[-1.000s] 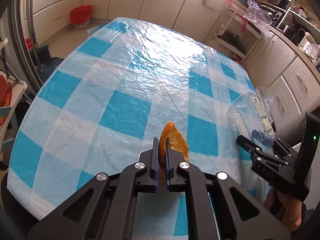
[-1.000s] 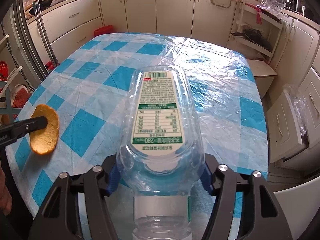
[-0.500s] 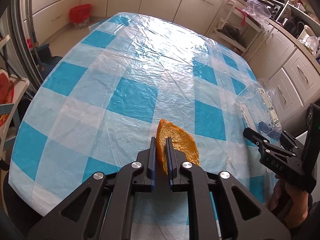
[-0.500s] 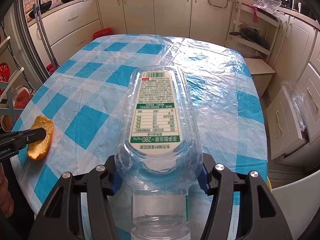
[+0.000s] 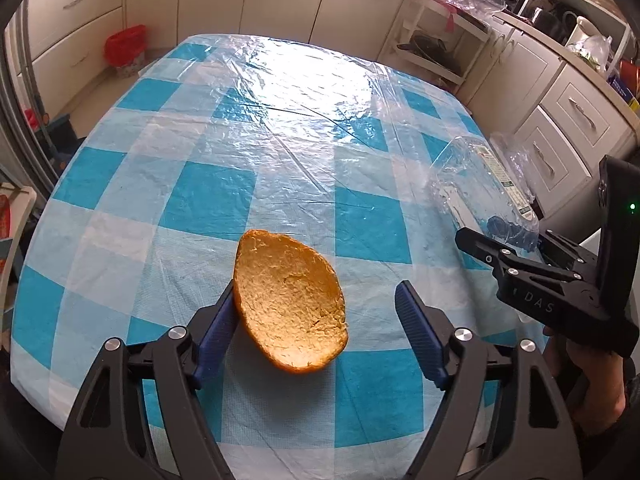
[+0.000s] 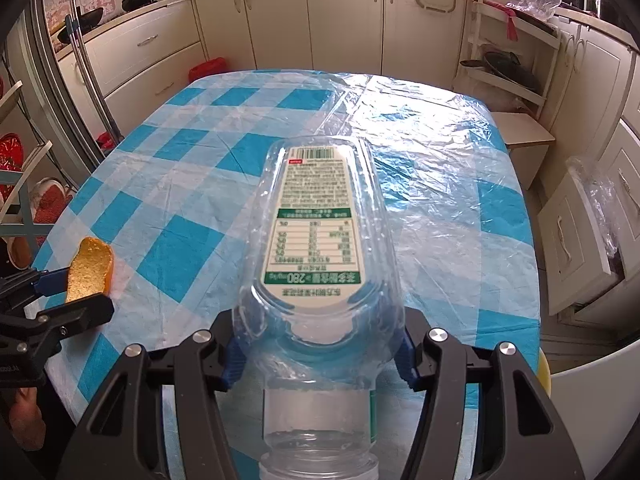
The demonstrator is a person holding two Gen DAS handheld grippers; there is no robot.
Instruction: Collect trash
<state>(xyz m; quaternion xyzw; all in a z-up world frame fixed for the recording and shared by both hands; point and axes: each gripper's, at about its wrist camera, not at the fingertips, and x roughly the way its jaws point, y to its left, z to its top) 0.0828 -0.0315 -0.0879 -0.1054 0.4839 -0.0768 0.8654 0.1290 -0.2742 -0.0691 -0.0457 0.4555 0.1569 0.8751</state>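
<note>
Orange peel [image 5: 290, 300] is leaning against one pad of the left gripper [image 5: 316, 320], whose jaws are opening over the checked table [image 5: 208, 200]; a second ago they were pinching it upright. The right gripper [image 6: 318, 356] is clenching a clear bottle [image 6: 316, 240] above the table's near edge. A clean release probably means letting the peel drop free before withdrawing.
</note>
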